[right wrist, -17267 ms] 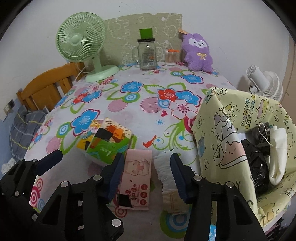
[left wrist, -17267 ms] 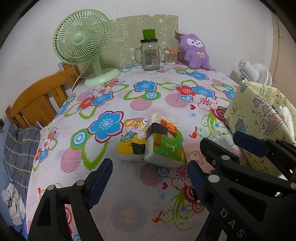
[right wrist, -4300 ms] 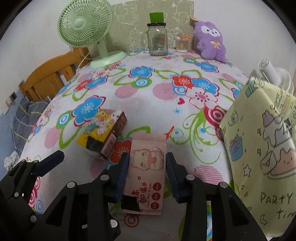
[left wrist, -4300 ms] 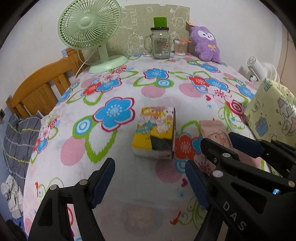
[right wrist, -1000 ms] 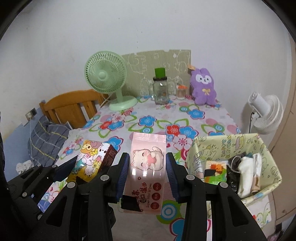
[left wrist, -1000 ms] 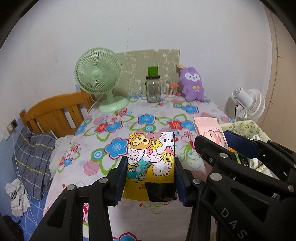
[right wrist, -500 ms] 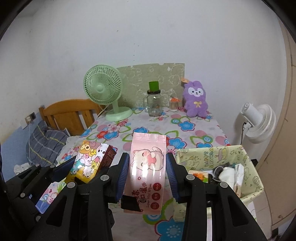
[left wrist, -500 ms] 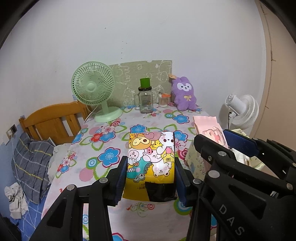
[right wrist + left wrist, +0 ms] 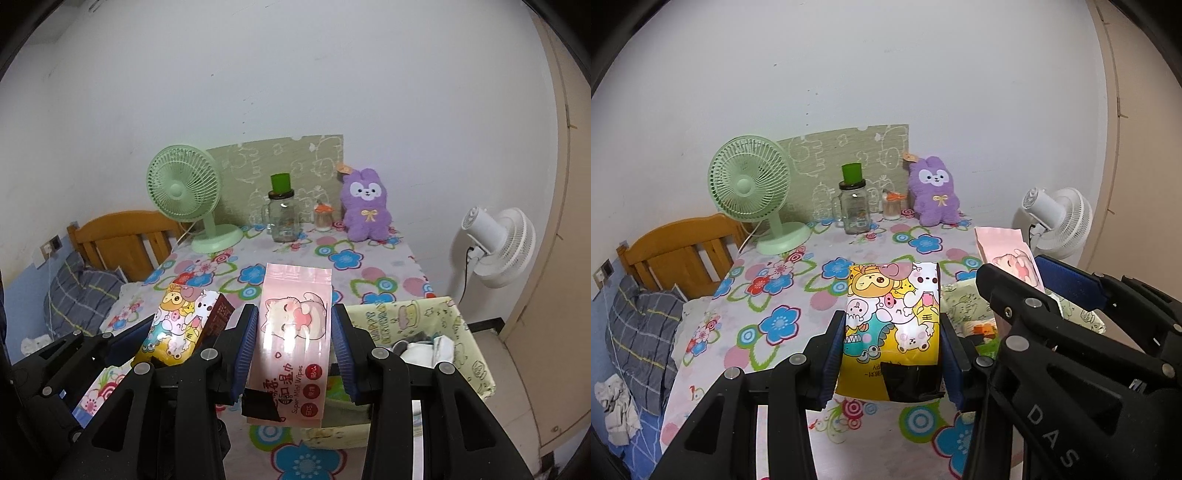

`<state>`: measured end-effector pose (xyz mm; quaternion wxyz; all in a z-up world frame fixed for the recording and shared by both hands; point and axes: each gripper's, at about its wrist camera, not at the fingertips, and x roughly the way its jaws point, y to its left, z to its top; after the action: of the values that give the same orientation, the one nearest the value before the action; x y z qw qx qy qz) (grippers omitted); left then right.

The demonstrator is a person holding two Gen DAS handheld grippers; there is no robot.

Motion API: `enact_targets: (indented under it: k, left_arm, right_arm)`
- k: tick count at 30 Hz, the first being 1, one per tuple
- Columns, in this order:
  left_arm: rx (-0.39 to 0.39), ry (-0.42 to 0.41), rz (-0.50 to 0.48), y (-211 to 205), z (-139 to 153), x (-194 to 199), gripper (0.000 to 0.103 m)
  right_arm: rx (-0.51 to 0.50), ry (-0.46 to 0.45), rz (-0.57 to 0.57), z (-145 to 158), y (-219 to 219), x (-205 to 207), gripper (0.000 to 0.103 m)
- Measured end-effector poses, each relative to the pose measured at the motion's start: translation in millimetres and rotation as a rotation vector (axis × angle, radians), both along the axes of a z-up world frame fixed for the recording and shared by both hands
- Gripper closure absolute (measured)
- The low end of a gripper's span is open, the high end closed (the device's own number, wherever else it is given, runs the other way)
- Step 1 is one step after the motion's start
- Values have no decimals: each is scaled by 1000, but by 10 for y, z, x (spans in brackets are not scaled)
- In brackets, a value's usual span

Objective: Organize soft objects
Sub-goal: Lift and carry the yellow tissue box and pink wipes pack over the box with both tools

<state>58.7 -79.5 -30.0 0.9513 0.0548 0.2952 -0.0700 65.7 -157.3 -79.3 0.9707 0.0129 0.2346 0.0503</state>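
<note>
My left gripper (image 9: 892, 343) is shut on a yellow cartoon tissue pack (image 9: 892, 317) and holds it high above the floral table (image 9: 783, 280). My right gripper (image 9: 295, 341) is shut on a pink wet-wipes pack (image 9: 295, 332), also raised. The pale green fabric bin (image 9: 461, 332) with several soft items inside sits below and right of the pink pack; it also shows in the left wrist view (image 9: 964, 299). The pink pack shows in the left wrist view (image 9: 1004, 254), and the yellow pack shows in the right wrist view (image 9: 177, 321).
At the table's back stand a green desk fan (image 9: 750, 188), a glass jar with green lid (image 9: 854, 206), a small container (image 9: 894, 205) and a purple plush bunny (image 9: 934, 192). A white floor fan (image 9: 498, 243) stands right of the table. A wooden bed frame (image 9: 676, 251) is left.
Both grippers have risen further with their packs; the table and bin look smaller and lower than half a second ago. Both grips are unchanged.
</note>
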Motion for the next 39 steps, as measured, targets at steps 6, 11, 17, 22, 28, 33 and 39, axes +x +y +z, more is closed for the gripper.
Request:
enact_targets:
  k: [6,11,17,22,28,33,39]
  left_arm:
    - [7,6,-20,-181,-41,53,55]
    - [9,14,-46,-345,-68,95,55]
    - [10,25,-79,-523,-97,161,55]
    - [8,45,-103,-665,-147,244,55]
    - [16,86,-133,-816,-265,378,55]
    - [16,115,-153,-915,-351,474,55]
    - [15,147,-173,-1006,-455,575,55]
  right_arm:
    - [-1,4,-29,-19,-185,24,60]
    - [-1,10,-57,-45,-347,44,60]
    - [3,22,-87,-75,-519,101,60]
    - [6,37,-116,-115,-665,163,60]
    - [17,71,-150,-217,-809,289,60]
    - [23,99,-176,-308,-928,376,60]
    - [24,129,-205,-409,-1019,470,60]
